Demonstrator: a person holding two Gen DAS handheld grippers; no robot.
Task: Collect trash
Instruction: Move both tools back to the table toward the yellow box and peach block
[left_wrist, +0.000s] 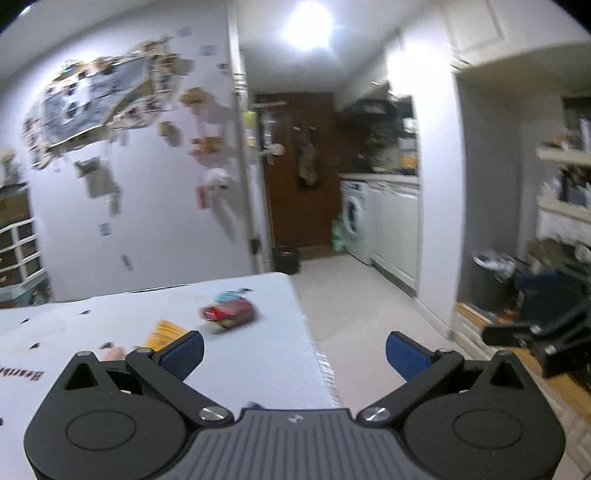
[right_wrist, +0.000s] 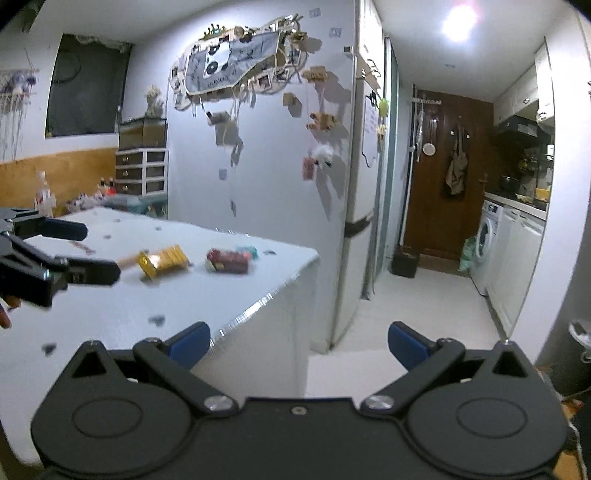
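Observation:
A red wrapper (left_wrist: 229, 312) lies on the white table (left_wrist: 258, 354) with a teal scrap (left_wrist: 227, 296) just behind it. A yellow packet (left_wrist: 164, 334) lies to its left. The right wrist view shows the same red wrapper (right_wrist: 227, 261), teal scrap (right_wrist: 248, 251) and yellow packet (right_wrist: 162, 261). My left gripper (left_wrist: 294, 352) is open and empty, over the table's right edge, short of the trash. It also shows in the right wrist view (right_wrist: 74, 251) at the left. My right gripper (right_wrist: 298, 343) is open and empty, off the table's near corner.
A dark bin (left_wrist: 489, 282) with a white liner stands on the floor at the right. A small black bin (right_wrist: 405, 263) stands by the brown door (right_wrist: 443, 177). A washing machine (right_wrist: 482, 245) and cabinets line the right wall. A fridge (right_wrist: 364, 192) stands beyond the table.

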